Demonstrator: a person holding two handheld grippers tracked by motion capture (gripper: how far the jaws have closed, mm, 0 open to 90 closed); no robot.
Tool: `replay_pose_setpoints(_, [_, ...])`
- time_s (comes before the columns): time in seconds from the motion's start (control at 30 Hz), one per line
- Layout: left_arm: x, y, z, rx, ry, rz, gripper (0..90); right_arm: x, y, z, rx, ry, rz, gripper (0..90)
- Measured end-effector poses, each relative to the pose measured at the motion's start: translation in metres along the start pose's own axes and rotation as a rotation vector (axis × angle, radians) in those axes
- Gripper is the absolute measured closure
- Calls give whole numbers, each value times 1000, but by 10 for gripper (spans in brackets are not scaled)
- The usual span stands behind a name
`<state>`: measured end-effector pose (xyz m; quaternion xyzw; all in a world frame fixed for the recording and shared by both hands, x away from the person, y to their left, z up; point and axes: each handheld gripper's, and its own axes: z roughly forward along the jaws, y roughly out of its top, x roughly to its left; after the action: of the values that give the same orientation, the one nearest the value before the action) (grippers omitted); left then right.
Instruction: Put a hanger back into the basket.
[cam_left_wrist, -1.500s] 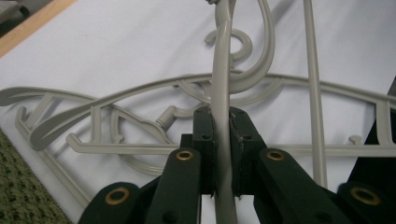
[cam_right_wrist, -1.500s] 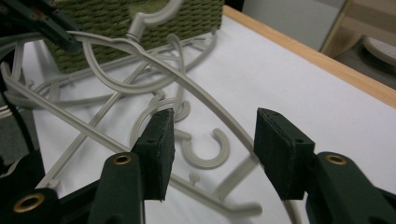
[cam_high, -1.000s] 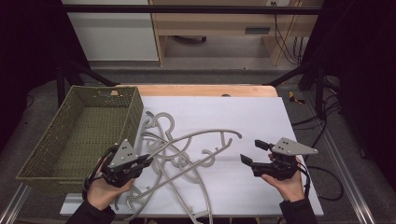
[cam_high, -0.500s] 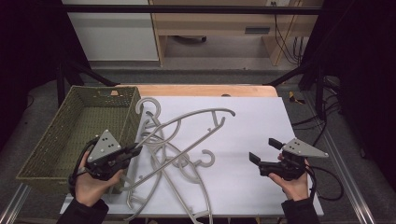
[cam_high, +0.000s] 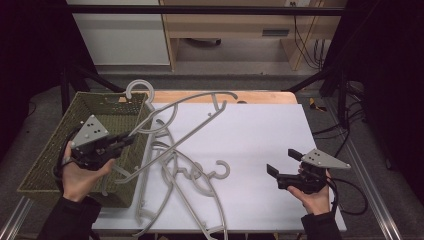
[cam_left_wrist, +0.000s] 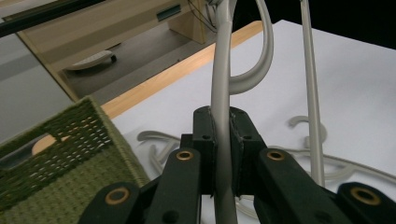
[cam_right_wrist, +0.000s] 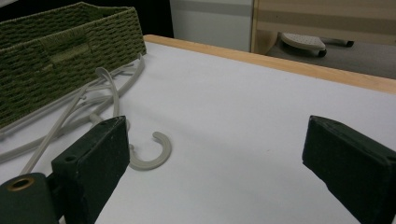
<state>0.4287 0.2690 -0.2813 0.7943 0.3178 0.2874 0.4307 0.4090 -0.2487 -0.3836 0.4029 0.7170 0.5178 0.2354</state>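
Observation:
My left gripper (cam_high: 126, 140) is shut on the bar of a grey plastic hanger (cam_high: 192, 120), held up over the near right corner of the green woven basket (cam_high: 60, 150). The hanger's hook (cam_high: 138, 88) reaches over the basket's far right corner. In the left gripper view the jaws (cam_left_wrist: 222, 119) pinch the hanger bar (cam_left_wrist: 220, 84) between them. Several more grey hangers (cam_high: 180, 175) lie tangled on the white table beside the basket. My right gripper (cam_high: 283, 162) hovers open at the near right, and between its jaws (cam_right_wrist: 217, 130) there is nothing.
The white table top (cam_high: 260, 130) has bare room in the middle and at the right. A loose hanger hook (cam_right_wrist: 154, 151) lies ahead of the right gripper, with the basket (cam_right_wrist: 60, 46) beyond it. A wooden edge (cam_high: 225, 96) runs along the table's far side.
My left gripper has carried the held hanger up and to the left, over the basket's corner. The right gripper has drifted slightly right and stays open.

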Motion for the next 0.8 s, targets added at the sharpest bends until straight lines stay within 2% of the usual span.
replay_pose_setpoints(0.23, [31,2,-1,33,43,-6,827,-1,0,-2,-4,-11,5,71])
replay_pose_setpoints(0.47, [58,4,-8,28,76,-33,827,-3,0,-1,-1,-15,9,66])
replay_pose_setpoints(0.67, [80,-4,-12,30,107,-27,827,-3,0,-1,6,-13,5,64])
replay_pose_setpoints(0.8, [92,-14,-15,65,130,-42,827,-3,0,0,9,-12,7,62])
